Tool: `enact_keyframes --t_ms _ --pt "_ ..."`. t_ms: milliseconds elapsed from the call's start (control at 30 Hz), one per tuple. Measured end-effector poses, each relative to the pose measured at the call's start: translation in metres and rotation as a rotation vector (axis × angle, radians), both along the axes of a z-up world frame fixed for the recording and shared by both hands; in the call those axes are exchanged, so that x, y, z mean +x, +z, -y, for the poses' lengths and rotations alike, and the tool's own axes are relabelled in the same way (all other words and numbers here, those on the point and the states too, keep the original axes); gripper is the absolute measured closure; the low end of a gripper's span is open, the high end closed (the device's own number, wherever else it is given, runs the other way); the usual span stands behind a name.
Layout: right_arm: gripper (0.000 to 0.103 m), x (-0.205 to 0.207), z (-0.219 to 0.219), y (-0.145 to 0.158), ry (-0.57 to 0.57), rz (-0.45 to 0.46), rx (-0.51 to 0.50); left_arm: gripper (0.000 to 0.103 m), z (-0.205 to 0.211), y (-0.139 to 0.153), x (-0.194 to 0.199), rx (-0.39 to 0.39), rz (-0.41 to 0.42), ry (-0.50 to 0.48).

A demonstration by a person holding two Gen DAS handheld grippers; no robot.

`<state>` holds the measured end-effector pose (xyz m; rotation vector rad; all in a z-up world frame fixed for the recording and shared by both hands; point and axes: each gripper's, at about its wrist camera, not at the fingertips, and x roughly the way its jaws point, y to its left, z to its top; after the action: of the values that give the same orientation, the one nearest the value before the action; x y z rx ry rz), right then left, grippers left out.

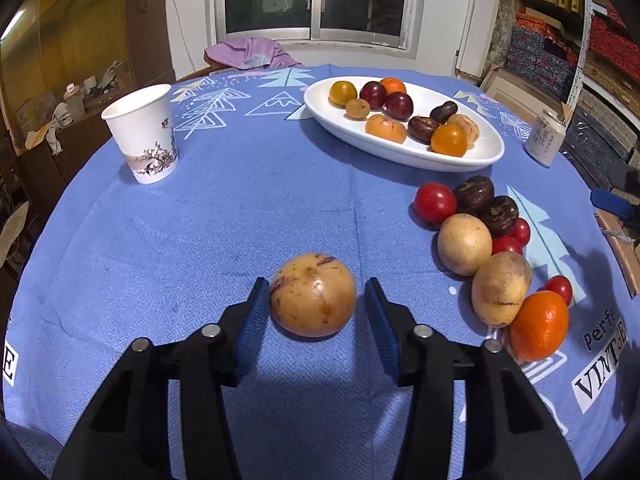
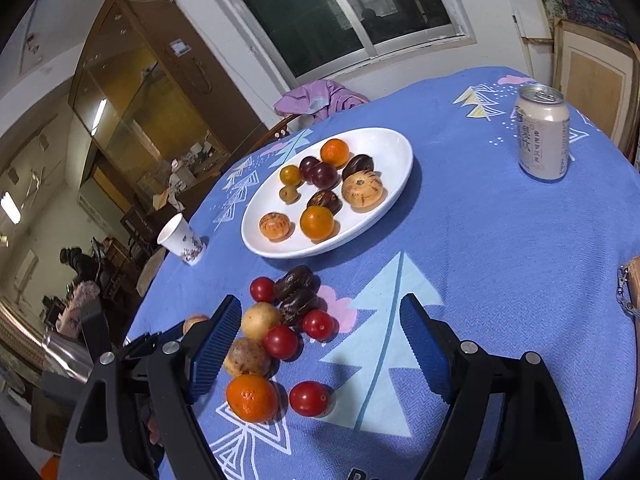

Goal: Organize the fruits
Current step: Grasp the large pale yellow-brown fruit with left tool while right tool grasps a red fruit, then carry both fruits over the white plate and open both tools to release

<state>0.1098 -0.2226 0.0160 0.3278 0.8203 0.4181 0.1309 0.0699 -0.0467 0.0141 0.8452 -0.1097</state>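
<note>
Closing on a lone speckled yellow fruit (image 1: 313,295) near the tablecloth's (image 1: 240,200) front edge.
Left gripper (image 1: 313,307) straddles it, pads not yet touching; centre them on its widest part, squeeze gently, then carry to the white plate (image 1: 472,160) at the far edge. Right gripper (image 2: 322,350) hangs released over the loose fruit pile (image 2: 280,332).

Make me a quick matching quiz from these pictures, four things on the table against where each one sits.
Things:
1. paper cup
2. drink can
3. yellow speckled fruit
4. plums

Places:
A. on the white plate
B. between the left gripper fingers
C. standing by the table's left edge
D. standing by the table's right edge, past the plate

Pairs: 1-C, 2-D, 3-B, 4-A
</note>
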Motion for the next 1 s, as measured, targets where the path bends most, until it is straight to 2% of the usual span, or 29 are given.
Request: enact_keyframes --t_ms 133,200,300,367,433,633,733,900,1000 --pt "0.021 -0.013 -0.021 -0.004 0.091 0.012 -0.062 0.059 -0.002 0.0 0.001 -0.001 -0.004 0.001" --pt "0.025 -0.025 -0.029 -0.009 0.128 0.027 -0.119 0.059 -0.001 0.0 0.001 0.009 -0.004 0.0" --pt "0.039 -0.041 -0.034 -0.021 0.157 0.031 -0.192 0.059 0.001 0.0 0.001 0.019 -0.003 -0.001" --pt "0.055 -0.043 -0.035 -0.028 0.164 0.022 -0.219 0.059 0.001 0.0 0.0 0.021 -0.003 -0.001" --pt "0.059 -0.042 -0.039 -0.033 0.175 0.018 -0.245 0.059 0.001 0.0 0.0 0.02 -0.003 -0.001" --pt "0.061 -0.044 -0.057 -0.045 0.196 0.035 -0.355 0.059 0.002 -0.001 0.0 0.028 -0.005 0.0" --pt "0.061 -0.041 -0.058 -0.05 0.189 0.017 -0.359 0.059 0.002 -0.003 0.003 0.031 -0.019 -0.001" --pt "0.07 -0.039 -0.059 -0.055 0.195 0.001 -0.348 0.059 0.001 -0.005 0.004 0.017 -0.031 -0.002" --pt "0.071 -0.038 -0.056 -0.054 0.182 0.002 -0.328 0.059 -0.001 -0.004 0.004 0.0 -0.028 -0.003"
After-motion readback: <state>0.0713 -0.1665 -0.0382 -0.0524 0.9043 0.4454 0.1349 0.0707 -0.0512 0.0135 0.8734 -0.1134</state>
